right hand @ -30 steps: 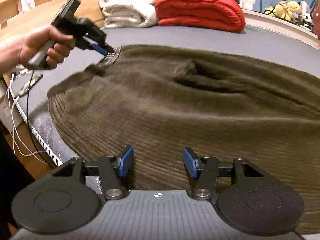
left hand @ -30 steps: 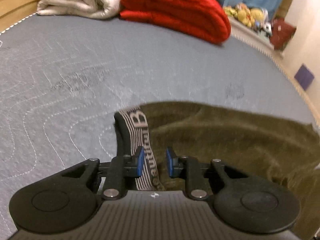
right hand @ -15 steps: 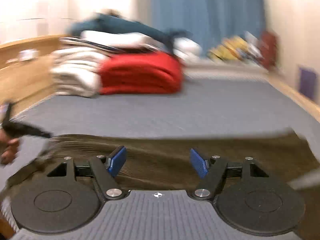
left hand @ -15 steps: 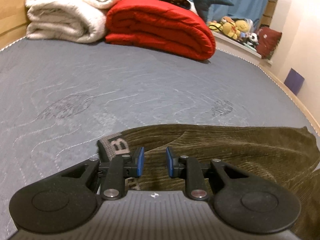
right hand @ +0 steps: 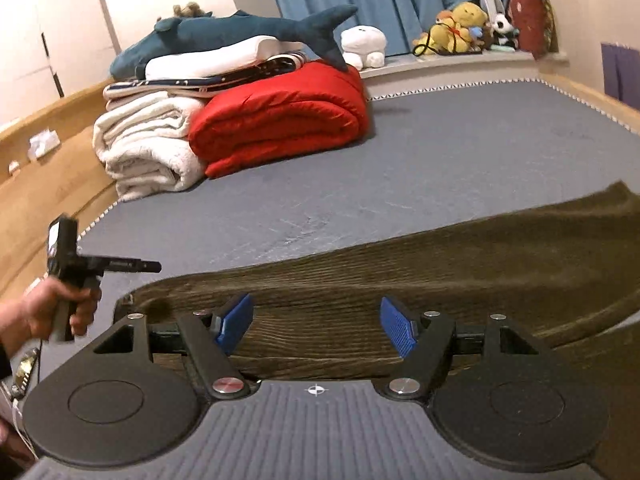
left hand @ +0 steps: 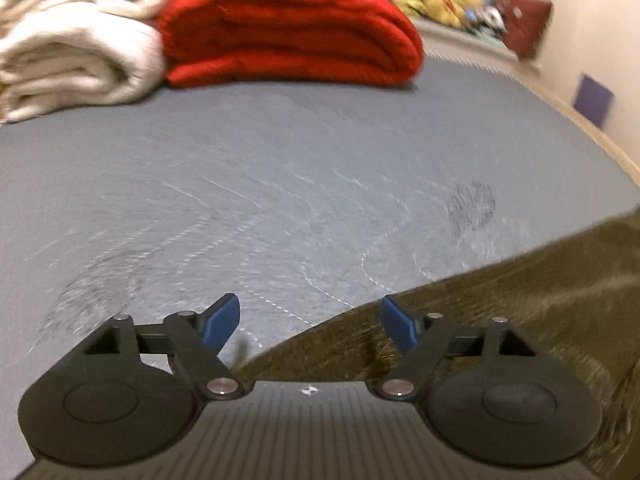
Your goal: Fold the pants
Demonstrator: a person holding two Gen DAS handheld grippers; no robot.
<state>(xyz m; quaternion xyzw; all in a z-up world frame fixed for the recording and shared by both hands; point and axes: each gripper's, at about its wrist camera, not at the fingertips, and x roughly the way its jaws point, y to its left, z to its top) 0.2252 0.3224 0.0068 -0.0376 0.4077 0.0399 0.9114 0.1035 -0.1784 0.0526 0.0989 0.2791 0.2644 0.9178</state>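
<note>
Olive corduroy pants [right hand: 400, 272] lie spread flat across the grey mattress [right hand: 440, 152]. My right gripper [right hand: 316, 326] hovers over their near part, open, with nothing between its blue pads [right hand: 236, 322]. In the right wrist view a hand at the left holds my left gripper [right hand: 150, 267] just off the pants' left end, above the mattress. In its own view the left gripper [left hand: 310, 324] has its jaws opening with nothing held. The pants' edge [left hand: 500, 300] lies under its right finger, bare mattress [left hand: 280, 200] under the left.
A folded white blanket [right hand: 144, 148] and a red quilt [right hand: 280, 120] are stacked at the mattress's far end, with a plush shark [right hand: 224, 32] on top. Soft toys [right hand: 456, 28] sit on a ledge before a blue curtain. A wooden bed frame [right hand: 48, 184] runs along the left.
My left gripper has let go of the striped waistband, opened wide and slid left off the pants. My right gripper has risen and opened a little wider; its view now looks across the bed.
</note>
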